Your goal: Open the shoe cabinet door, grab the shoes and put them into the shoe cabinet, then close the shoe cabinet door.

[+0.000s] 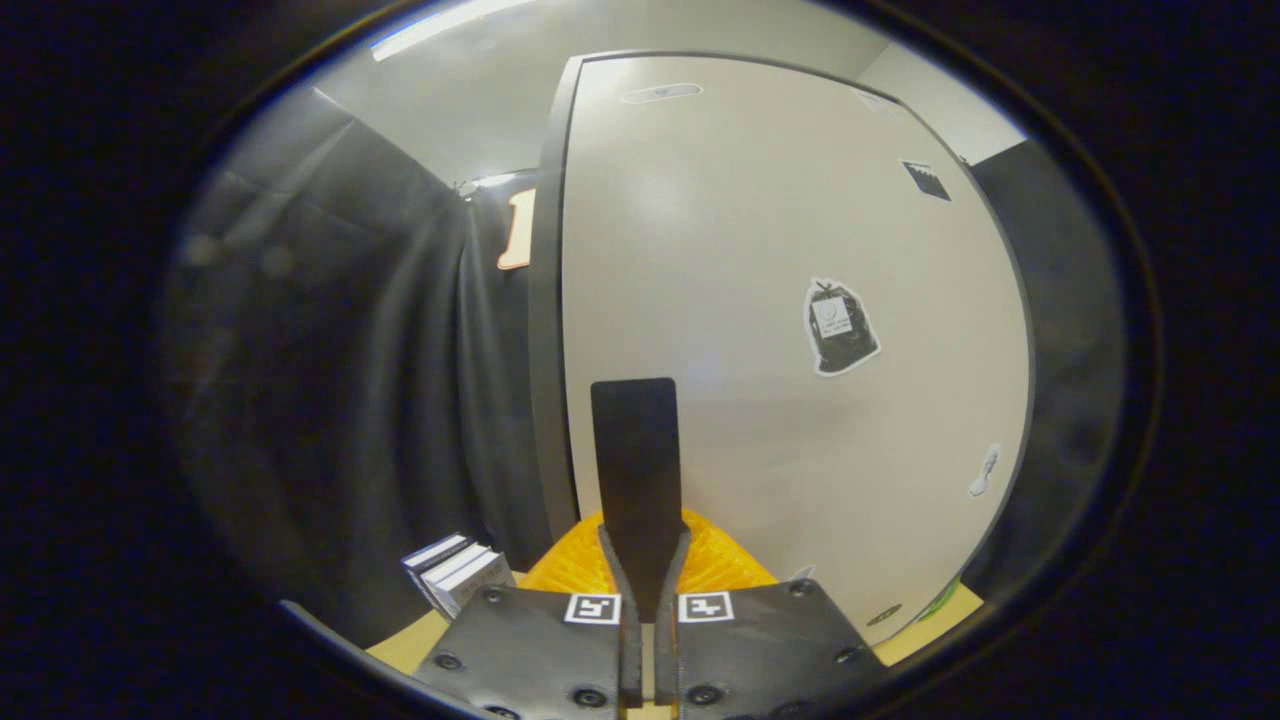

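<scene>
White cabinet door (780,300) faces gripper (637,400), fingers pressed together, empty, pointed near door's left edge, likely for prying. Orange mat (720,565) below.

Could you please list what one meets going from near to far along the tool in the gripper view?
The tool, fingers together with a black flat piece standing up between them → orange ribbed object → white cabinet door with a bag-shaped sticker.

– What's around the booth?
– Black cloth wall (330,380) hanging in folds, pale ceiling with a strip light (440,25).
– Underfoot?
– Tan floor (405,645), books (458,575) by the cloth.
</scene>
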### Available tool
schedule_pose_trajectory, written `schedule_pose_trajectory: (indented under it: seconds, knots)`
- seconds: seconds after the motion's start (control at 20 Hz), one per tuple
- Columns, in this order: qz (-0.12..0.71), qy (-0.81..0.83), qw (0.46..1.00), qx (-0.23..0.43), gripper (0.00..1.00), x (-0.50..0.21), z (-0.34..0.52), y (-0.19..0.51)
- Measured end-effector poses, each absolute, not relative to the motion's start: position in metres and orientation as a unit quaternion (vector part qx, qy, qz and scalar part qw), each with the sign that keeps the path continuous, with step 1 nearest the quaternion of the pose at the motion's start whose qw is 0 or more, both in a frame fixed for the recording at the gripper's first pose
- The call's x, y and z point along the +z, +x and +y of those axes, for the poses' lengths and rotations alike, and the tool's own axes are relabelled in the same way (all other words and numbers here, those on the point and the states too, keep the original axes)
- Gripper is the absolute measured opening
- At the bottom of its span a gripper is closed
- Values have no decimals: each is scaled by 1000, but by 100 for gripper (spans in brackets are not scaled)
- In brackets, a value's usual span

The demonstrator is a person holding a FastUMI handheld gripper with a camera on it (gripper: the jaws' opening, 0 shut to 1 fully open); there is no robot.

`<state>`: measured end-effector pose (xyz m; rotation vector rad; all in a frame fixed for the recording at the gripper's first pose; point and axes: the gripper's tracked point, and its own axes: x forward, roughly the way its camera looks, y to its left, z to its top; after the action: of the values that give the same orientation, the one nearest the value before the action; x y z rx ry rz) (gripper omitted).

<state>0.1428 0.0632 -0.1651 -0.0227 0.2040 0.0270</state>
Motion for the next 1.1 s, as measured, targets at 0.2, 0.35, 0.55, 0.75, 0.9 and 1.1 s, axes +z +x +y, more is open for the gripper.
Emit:
schedule_pose_trajectory:
  seconds: [0.2, 0.35, 0.55, 0.75, 0.9, 1.1]
  knots:
    - [101, -12, 995, 14, 7, -164, 63, 140]
    - [101, -9, 995, 15, 6, -162, 62, 135]
    - [101, -7, 995, 17, 7, -158, 62, 123]
    - [101, -9, 995, 19, 6, -155, 57, 109]
    - [101, -10, 995, 21, 6, -152, 54, 98]
    - [102, -9, 994, 24, 6, -148, 50, 85]
